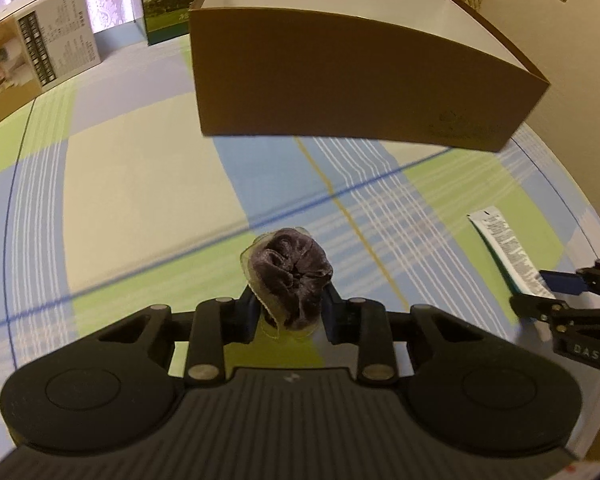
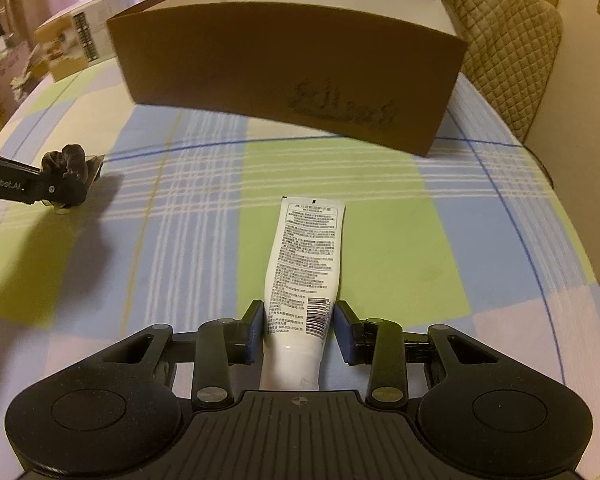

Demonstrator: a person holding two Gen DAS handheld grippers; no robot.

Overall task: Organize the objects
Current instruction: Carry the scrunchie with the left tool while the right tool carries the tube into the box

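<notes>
Left wrist view: the left claw (image 1: 290,312) is clamped on a dark velvet scrunchie (image 1: 290,276), which bulges up out of the blue pads with a gauzy trim showing at its edge. It sits just over the checked worktop (image 1: 140,184), with the open brown box (image 1: 340,80) ahead. Soft and very light, the scrunchie squashes rather than slips, so a pinch across its bunched middle — as now — should hold.

In the right wrist view the right claw (image 2: 298,330) straddles a white tube (image 2: 304,268) near its cap end. The pad on the left touches it; a narrow gap seems to show at the other pad, so I cannot tell whether the grip is firm. The tube lies flat on the worktop, crimped end pointing toward the box. It looks light, smooth-skinned and yielding — likely to slide or dent if squeezed mid-body, so the stiffer shoulder by the cap is the better hold.
</notes>
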